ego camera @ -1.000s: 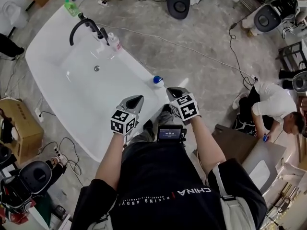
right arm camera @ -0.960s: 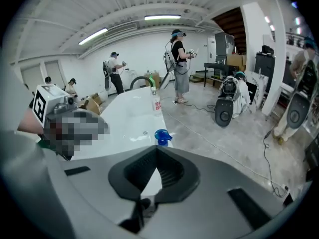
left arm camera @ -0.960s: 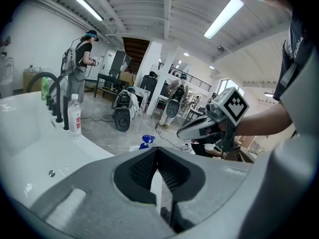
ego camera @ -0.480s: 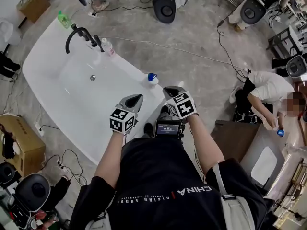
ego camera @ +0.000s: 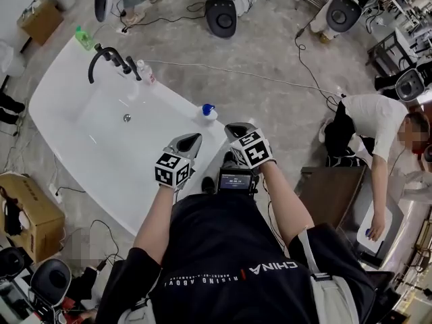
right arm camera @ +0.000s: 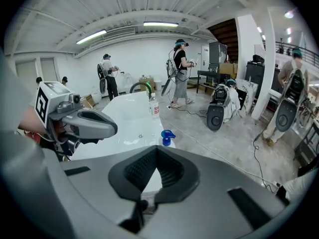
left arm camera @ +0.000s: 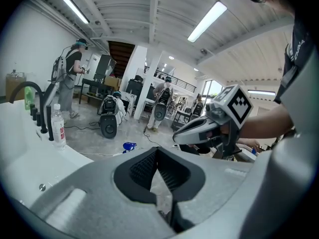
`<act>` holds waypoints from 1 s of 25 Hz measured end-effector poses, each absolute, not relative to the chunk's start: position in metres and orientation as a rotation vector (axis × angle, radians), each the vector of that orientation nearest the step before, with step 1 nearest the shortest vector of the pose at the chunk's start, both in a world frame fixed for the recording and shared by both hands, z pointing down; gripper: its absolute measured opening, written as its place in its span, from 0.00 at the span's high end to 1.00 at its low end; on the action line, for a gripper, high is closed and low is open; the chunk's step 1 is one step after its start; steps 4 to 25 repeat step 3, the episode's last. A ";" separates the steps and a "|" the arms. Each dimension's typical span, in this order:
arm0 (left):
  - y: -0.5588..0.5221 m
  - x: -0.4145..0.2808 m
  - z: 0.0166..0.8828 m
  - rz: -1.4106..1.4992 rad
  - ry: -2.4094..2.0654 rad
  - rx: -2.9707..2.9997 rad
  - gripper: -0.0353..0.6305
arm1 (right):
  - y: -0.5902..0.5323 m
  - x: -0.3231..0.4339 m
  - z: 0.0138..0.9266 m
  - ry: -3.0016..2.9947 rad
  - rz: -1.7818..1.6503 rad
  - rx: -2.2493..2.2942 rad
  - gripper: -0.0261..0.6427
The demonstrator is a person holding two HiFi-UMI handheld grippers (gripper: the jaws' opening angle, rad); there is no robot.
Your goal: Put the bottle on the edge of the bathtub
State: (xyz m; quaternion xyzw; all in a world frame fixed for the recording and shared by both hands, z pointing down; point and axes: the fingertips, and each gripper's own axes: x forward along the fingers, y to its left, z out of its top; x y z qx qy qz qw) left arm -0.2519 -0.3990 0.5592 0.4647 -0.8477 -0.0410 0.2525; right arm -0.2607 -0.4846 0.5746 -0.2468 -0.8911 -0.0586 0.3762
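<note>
A small bottle with a blue spray cap (ego camera: 208, 112) stands on the near rim of the white bathtub (ego camera: 64, 106); it also shows in the left gripper view (left arm camera: 128, 146) and the right gripper view (right arm camera: 167, 137). My left gripper (ego camera: 190, 142) hangs over the tub's near edge, shut and empty (left arm camera: 157, 152). My right gripper (ego camera: 236, 131) is beside it, just below the spray bottle, shut with nothing in it (right arm camera: 156, 151). Neither gripper touches the bottle. A clear water bottle (ego camera: 144, 71) stands on the rim by the tap.
A black tap (ego camera: 102, 54) and a green bottle (ego camera: 84, 38) sit at the tub's far end. Cables (ego camera: 270, 78) run over the concrete floor. A person (ego camera: 378, 140) bends over at the right. Cardboard boxes (ego camera: 20, 211) and round black machines (ego camera: 221, 15) stand around.
The head view has swung a little, so the tub and spray bottle sit slightly further left. Both grippers stay shut, side by side. The person at the right has shifted.
</note>
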 end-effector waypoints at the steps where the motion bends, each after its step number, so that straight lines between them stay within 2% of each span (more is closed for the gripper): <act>1: -0.399 -0.251 0.558 -0.111 -2.305 1.265 0.93 | -0.484 -0.260 0.574 -2.280 -0.149 -0.632 0.95; 25: -0.399 -0.251 0.557 -0.110 -2.306 1.267 0.93 | -0.481 -0.259 0.572 -2.280 -0.147 -0.635 0.95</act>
